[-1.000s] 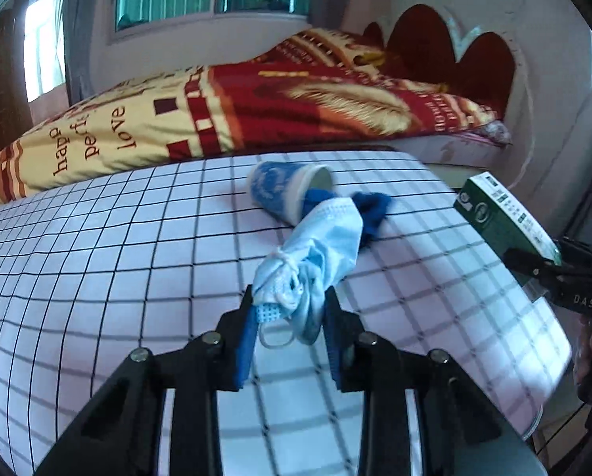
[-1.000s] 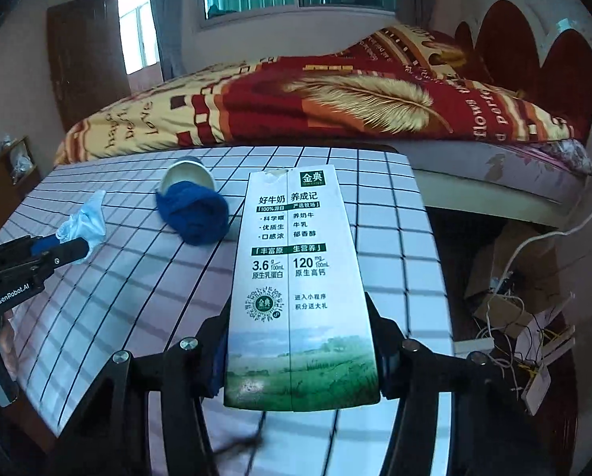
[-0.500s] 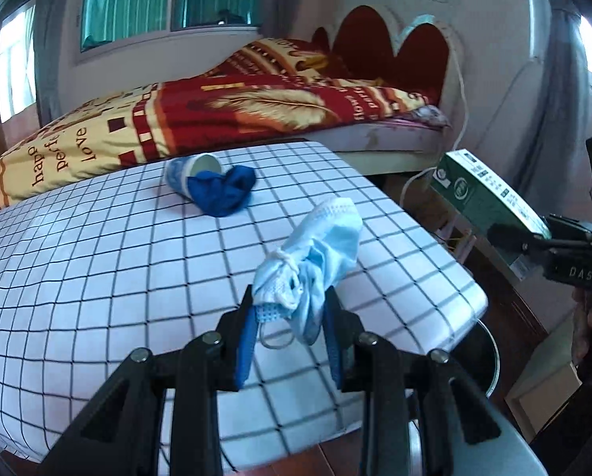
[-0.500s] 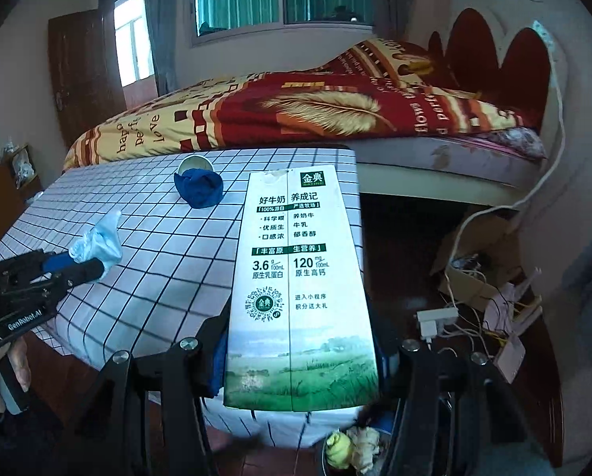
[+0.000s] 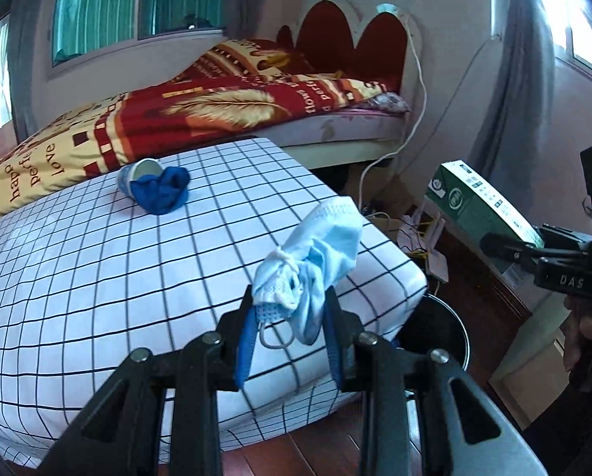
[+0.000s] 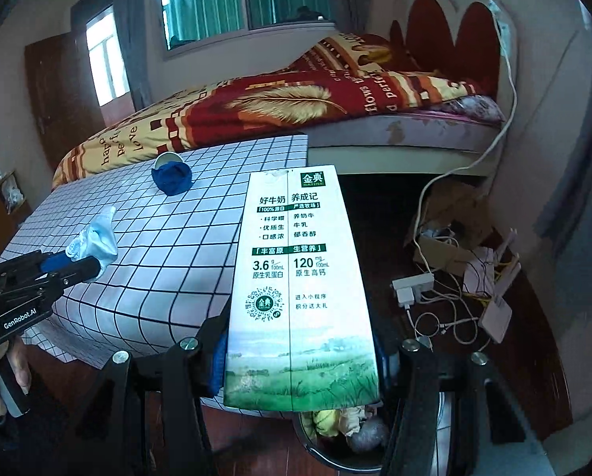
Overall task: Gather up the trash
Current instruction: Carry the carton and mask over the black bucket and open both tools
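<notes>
Dark wooden floorboards (image 6: 533, 317) ran beneath the worktop (image 5: 97, 277), and a round bin (image 6: 335, 452) already holding crumpled scraps was seen just under the right tongs (image 6: 299, 361). Those tongs were clamped on a tall, flat-sided milk carton (image 6: 296, 277), stiff printed card held by its lower end, apparently so that it could be let fall straight into the bin. The left tongs (image 5: 290, 329) were nipped almost together on a crumpled face mask (image 5: 315, 258), soft pleated fabric with a thin ear loop dangling, carried out past the worktop's corner towards the same bin. Farther back on the checked cloth, a paper cup (image 5: 137, 174) was left lying on its side against a bunched blue rag (image 5: 161, 194), seemingly trash yet to be gathered. Beyond them a bed (image 5: 216, 119) was spread with a red and yellow quilt.
</notes>
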A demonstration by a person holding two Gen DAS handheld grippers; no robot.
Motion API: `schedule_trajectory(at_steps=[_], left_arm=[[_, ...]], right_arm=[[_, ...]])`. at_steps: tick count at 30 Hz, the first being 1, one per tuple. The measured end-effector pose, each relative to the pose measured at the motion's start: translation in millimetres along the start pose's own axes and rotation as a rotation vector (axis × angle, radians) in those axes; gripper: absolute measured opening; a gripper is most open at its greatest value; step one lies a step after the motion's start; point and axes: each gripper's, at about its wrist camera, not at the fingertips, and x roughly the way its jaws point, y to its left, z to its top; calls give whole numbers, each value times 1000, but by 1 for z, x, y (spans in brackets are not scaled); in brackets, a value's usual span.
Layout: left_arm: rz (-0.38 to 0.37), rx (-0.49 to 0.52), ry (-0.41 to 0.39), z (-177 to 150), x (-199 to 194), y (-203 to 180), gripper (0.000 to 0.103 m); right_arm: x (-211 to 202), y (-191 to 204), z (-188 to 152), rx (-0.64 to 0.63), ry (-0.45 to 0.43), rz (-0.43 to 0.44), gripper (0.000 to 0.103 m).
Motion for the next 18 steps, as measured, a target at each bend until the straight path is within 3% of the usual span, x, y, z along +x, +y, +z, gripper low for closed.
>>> schedule_trajectory(at_steps=[18], left_arm=[[-128,88,53,-11,24,-71,32]], right_arm=[[-24,-57,-43,59,40,-99,57]])
